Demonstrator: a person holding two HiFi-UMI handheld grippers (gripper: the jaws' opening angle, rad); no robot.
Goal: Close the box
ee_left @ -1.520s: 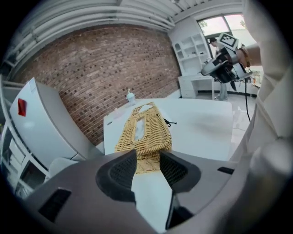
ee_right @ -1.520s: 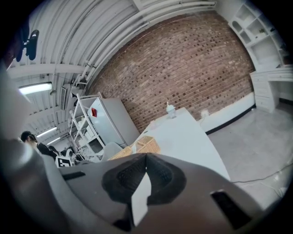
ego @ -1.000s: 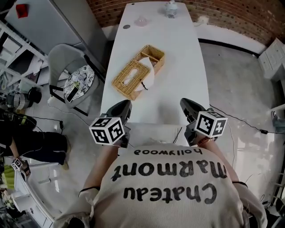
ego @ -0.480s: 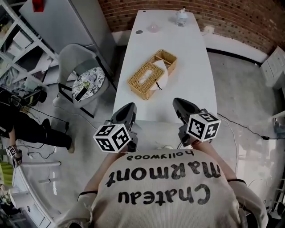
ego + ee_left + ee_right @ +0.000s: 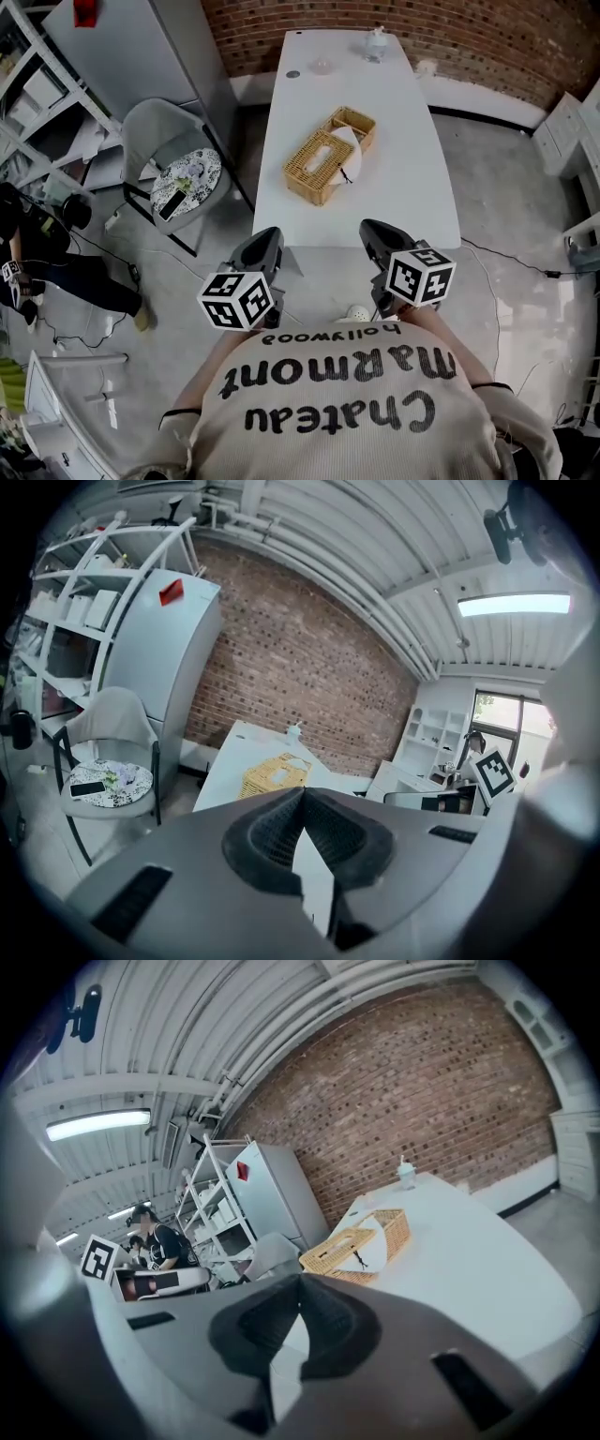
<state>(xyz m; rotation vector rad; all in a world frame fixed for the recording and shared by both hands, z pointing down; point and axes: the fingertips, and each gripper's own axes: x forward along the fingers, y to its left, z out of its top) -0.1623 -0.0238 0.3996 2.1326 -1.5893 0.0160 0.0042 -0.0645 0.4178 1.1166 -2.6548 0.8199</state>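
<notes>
White table (image 5: 405,173) with wicker box (image 5: 317,167), cup (image 5: 376,43), small dish (image 5: 322,67).

Wicker box (image 5: 317,167), smooth tbl (image 5: 405,192), prob. matt, rough brick wall (image 5: 469,33)

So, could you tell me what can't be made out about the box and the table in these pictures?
- Box contents: too small in the head view; the left tongs hide its near edge in the left gripper view.
- White piece at the box: lid or paper, too small to tell in the right gripper view.
- Small items at the table's far end: too small to name in the head view.
</notes>
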